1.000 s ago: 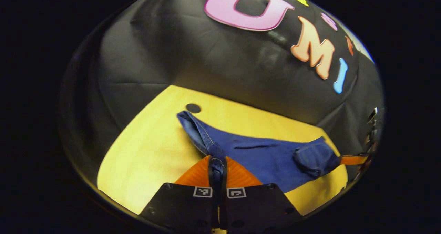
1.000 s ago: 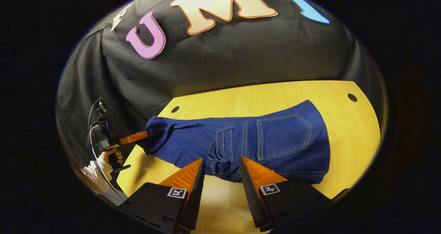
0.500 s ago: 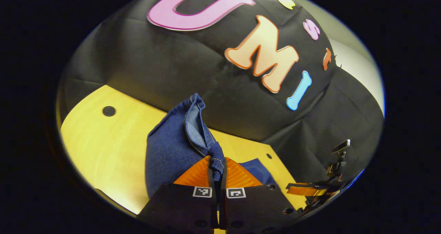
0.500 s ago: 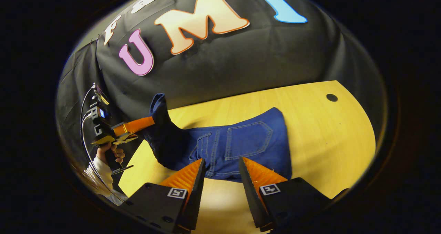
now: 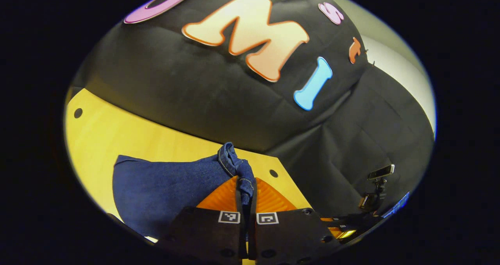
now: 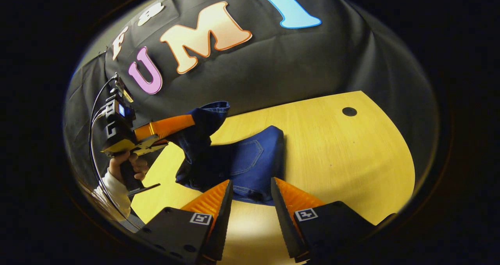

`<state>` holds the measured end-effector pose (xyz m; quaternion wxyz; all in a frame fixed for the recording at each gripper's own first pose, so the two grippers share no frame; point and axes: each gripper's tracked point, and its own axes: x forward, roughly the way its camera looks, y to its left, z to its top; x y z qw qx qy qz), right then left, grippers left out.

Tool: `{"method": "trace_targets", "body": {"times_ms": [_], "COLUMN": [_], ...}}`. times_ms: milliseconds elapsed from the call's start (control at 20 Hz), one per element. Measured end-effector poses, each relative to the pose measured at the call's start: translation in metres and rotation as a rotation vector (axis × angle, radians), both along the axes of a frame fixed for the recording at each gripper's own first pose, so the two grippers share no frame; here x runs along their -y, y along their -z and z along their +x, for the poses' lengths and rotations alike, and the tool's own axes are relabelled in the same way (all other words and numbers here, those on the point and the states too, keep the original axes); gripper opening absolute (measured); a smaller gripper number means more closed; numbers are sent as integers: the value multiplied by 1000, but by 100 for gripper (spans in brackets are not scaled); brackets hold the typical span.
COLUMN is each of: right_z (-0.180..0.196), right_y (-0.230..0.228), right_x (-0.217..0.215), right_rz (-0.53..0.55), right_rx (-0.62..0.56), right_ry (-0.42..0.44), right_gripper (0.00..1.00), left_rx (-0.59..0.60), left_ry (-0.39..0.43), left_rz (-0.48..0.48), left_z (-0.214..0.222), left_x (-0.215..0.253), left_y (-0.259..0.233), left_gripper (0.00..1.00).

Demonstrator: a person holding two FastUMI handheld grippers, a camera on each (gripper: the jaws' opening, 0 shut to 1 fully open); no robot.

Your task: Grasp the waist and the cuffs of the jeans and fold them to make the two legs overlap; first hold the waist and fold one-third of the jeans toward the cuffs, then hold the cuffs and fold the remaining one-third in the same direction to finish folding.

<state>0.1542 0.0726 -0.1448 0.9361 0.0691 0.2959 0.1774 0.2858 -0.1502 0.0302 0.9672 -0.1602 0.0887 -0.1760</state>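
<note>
Looks like a recording booth: black cloth wall [image 6: 297, 62] draped behind a bare wooden table [image 6: 351, 155].

The jeans [image 6: 250, 161] fold over themselves, hiding their waist and lower layers.

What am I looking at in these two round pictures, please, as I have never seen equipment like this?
No robot arm here: a person holds a two-finger gripper in each hand, and each gripper carries its own camera looking along its orange fingers. In the left gripper view, the left gripper is shut on the edge of a pair of jeans. In the right gripper view, the right gripper is open and holds nothing; farther off you see the person's hand holding the left gripper, which lifts one end of the jeans above the rest. The jeans lie partly folded on a yellow wooden table.
</note>
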Motion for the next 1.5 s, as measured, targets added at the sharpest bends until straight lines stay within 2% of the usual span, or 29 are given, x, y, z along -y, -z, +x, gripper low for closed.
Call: {"method": "trace_targets", "body": {"times_ms": [200,300,500,550,600,700,800,900,950,1000,1200,1350,1500], "right_z": [3,3,0,-1,-2,-3,-13,-19,-25,-28,-44,-54,-64], "right_y": [-1,-5,-9,-11,-13,-15,-19,-23,-25,-28,-42,-52,-53], "right_x": [19,25,38,40,42,44,43,36,29,23,-9,-25,-33], "right_rz": [5,15,15,20,23,19,11,16,21,25,58,68,55], "right_rx": [2,6,7,7,8,13,16,19,20,25,48,84,88], "right_ry": [8,14,26,32,37,41,38,29,22,15,-3,5,9], "right_gripper": [62,62,62,62,62,62,62,62,59,62,62,62,62], "left_rx": [-70,-121,-144,-145,-144,-129,-67,-15,-1,5,17,33,47], "left_ry": [34,2,-74,-66,-50,-44,-88,-152,-193,-237,-377,-456,-490], "left_rz": [96,167,171,152,135,141,162,189,208,227,265,273,245], "left_z": [7,13,11,5,5,-17,-38,-64,-80,-94,-148,-173,-187], "left_x": [55,63,68,73,79,77,57,29,10,-11,-79,-117,-135], "left_y": [50,84,111,107,110,97,74,52,44,39,23,15,10], "left_gripper": [1,1,5,13,17,56,95,95,95,95,95,95,95]}}
